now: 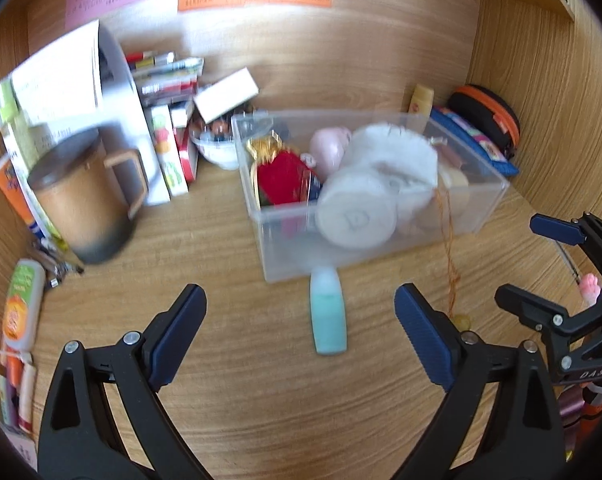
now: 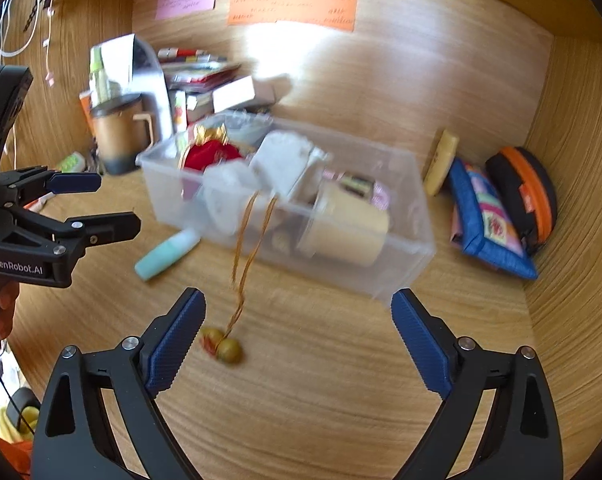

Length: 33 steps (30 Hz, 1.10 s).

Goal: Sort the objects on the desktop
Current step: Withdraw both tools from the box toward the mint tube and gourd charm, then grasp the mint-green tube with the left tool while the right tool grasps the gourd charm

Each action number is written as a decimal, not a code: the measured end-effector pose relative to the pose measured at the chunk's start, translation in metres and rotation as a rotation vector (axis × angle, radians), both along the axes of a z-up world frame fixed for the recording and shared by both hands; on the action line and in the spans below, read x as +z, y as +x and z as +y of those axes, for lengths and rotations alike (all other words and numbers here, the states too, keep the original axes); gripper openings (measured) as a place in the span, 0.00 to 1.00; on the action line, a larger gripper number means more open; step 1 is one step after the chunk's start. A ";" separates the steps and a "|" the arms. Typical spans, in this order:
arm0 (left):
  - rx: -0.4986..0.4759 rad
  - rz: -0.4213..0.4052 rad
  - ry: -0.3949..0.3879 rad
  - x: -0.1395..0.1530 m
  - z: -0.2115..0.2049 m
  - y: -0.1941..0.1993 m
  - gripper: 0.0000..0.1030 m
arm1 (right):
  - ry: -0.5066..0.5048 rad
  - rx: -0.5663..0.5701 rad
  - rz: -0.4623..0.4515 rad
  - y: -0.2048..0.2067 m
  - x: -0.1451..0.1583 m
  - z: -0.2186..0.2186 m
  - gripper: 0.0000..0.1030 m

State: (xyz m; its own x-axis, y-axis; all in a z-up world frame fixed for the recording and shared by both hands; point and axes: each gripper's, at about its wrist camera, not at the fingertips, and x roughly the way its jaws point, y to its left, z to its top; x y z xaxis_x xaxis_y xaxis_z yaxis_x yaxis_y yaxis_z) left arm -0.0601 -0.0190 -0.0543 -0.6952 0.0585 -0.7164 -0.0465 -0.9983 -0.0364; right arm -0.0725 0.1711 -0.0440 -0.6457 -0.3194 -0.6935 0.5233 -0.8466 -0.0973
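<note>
Teal bottle [image 1: 328, 316] lies ahead between left gripper [image 1: 301, 332] jaws, seemingly untouched; both grippers spread wide, empty.

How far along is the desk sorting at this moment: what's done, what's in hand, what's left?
Done: the clear bin already holds a red pouch, white plush and other items.

In hand: nothing. The left gripper and right gripper are both open and empty.

Left: the teal tube lies on the desk against the bin, and the pouch's gold cord trails out onto the desk.
</note>
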 end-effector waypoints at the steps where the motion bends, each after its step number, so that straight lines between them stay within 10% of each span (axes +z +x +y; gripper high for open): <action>1: 0.001 -0.010 -0.001 -0.003 0.000 0.001 0.93 | 0.000 0.004 -0.009 0.001 -0.003 -0.001 0.90; 20: -0.027 -0.122 -0.003 -0.038 0.004 -0.009 0.93 | 0.084 0.097 -0.095 0.009 -0.049 -0.031 0.88; 33: -0.043 -0.125 -0.033 -0.040 0.012 -0.022 0.93 | 0.026 0.129 -0.162 -0.001 -0.052 -0.029 0.56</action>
